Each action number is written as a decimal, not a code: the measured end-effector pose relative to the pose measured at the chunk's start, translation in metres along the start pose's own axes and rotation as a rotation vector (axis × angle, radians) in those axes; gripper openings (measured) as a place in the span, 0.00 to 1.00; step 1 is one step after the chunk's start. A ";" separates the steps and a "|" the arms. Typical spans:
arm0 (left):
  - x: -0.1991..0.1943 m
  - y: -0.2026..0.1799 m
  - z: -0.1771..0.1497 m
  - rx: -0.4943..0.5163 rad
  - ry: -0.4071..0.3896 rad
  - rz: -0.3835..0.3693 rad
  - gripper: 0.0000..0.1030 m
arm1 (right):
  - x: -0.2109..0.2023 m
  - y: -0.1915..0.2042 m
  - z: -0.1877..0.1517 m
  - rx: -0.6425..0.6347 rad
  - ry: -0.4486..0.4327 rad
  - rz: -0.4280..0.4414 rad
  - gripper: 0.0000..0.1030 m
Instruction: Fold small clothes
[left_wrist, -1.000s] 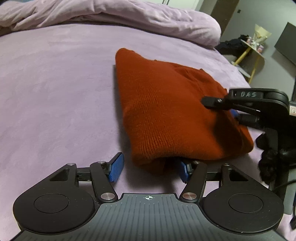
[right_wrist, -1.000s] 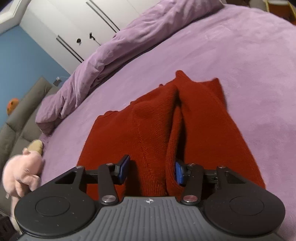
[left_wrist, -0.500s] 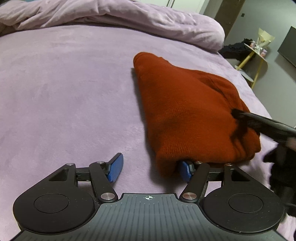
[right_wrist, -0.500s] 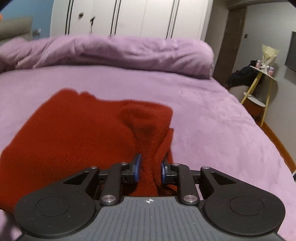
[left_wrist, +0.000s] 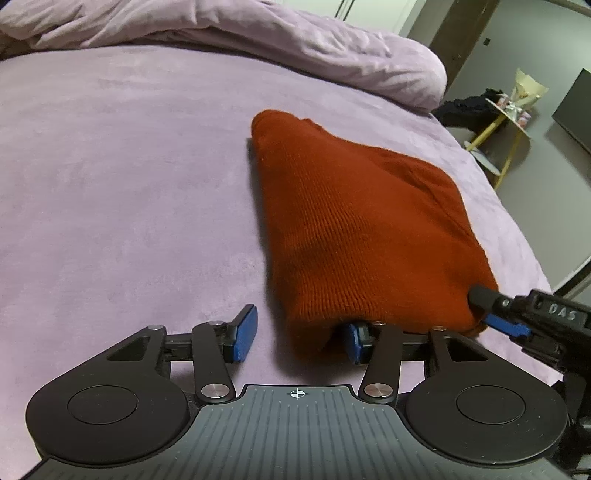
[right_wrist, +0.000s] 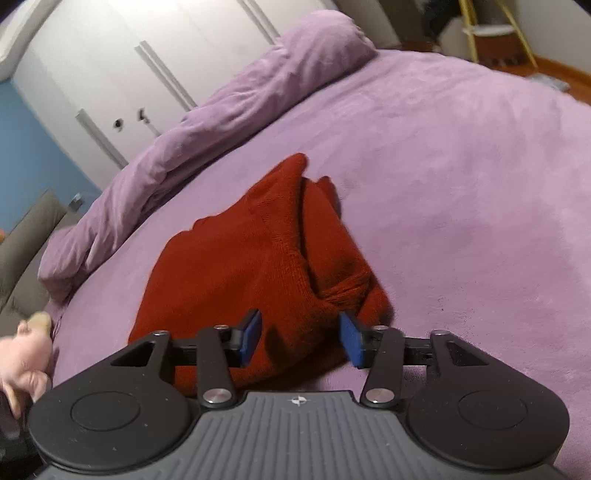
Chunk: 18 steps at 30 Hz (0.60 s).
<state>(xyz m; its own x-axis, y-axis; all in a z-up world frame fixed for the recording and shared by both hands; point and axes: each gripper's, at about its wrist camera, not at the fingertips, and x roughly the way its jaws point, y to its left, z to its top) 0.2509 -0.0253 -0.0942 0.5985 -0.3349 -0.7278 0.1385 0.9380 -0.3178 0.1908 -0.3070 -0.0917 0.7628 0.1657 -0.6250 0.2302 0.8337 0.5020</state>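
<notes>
A rust-red knit sweater (left_wrist: 362, 229) lies folded on the purple bed (left_wrist: 122, 192). My left gripper (left_wrist: 300, 338) is at its near edge with jaws closing. The sweater's near corner hangs between them against the right pad (left_wrist: 352, 341), while the left pad (left_wrist: 245, 334) stands free of the cloth. In the right wrist view the sweater (right_wrist: 240, 266) shows a bunched fold just ahead of my right gripper (right_wrist: 301, 339). Its jaws are opening, spread over the cloth without pinching it. The left wrist view has the right gripper (left_wrist: 491, 312) at the sweater's near right corner.
A rumpled purple duvet (left_wrist: 258, 40) runs along the far side of the bed. A yellow-legged side table (left_wrist: 509, 110) stands past the bed's right edge. A pink plush toy (right_wrist: 22, 354) and a grey sofa (right_wrist: 26, 236) are at the left, with white wardrobe doors (right_wrist: 129, 74) behind.
The right gripper has let go of the fold it was pinching half a second ago and has swung around. The sweater has slid to the right. The left jaws have narrowed.
</notes>
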 end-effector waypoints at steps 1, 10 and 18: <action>0.000 0.000 0.001 0.000 -0.001 0.000 0.51 | 0.000 0.002 0.000 -0.012 0.000 -0.023 0.27; 0.002 0.000 -0.001 0.004 0.005 -0.016 0.49 | -0.016 -0.006 -0.010 0.088 0.021 -0.024 0.31; 0.001 -0.005 0.000 0.037 0.012 -0.040 0.45 | 0.009 -0.014 -0.011 0.275 0.048 0.078 0.14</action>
<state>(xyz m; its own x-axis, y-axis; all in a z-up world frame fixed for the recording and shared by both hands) 0.2513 -0.0303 -0.0936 0.5826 -0.3726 -0.7223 0.1912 0.9266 -0.3237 0.1877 -0.3111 -0.1106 0.7566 0.2542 -0.6024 0.3323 0.6440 0.6891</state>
